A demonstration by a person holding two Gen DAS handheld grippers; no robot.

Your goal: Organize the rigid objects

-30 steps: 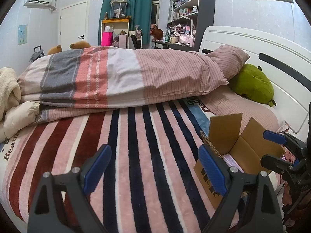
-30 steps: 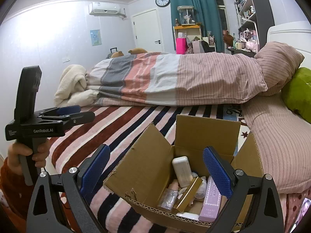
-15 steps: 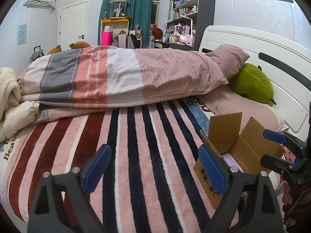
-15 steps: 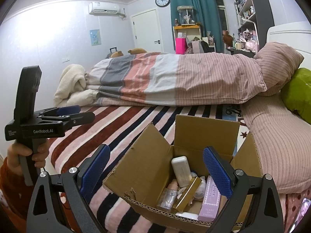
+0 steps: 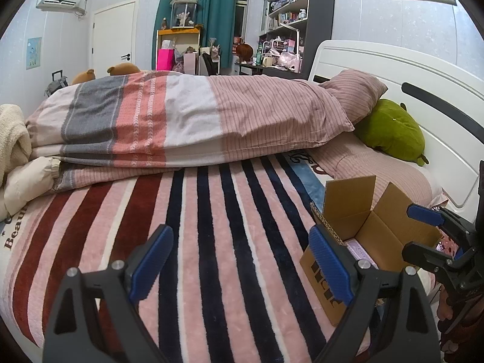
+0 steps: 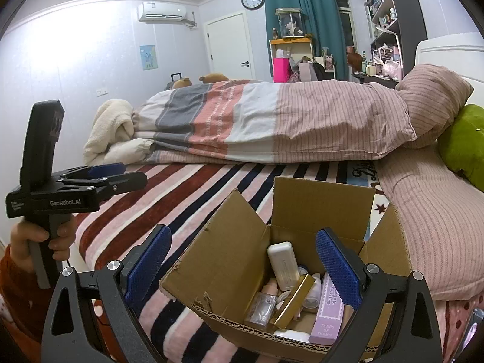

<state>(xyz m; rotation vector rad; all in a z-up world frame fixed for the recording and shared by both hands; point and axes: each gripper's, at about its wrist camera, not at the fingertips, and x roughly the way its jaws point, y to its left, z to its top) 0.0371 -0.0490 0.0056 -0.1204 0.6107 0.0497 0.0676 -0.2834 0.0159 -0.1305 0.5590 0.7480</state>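
Inside cardboard box (image 6: pixel 230 272), seen only from right wrist: white case (image 6: pixel 282 264), gold box (image 6: pixel 292 304), lilac carton (image 6: pixel 329 311). From left wrist, mostly hidden. Left hand-held gripper (image 5: pixel 242 267) and right hand-held gripper (image 6: pixel 243 269) both released, empty.

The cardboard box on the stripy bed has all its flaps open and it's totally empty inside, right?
Not quite. The cardboard box sits on the striped blanket with its flaps open, but it is not empty: the right wrist view shows a white case, a gold box, a pink carton and small bottles inside.
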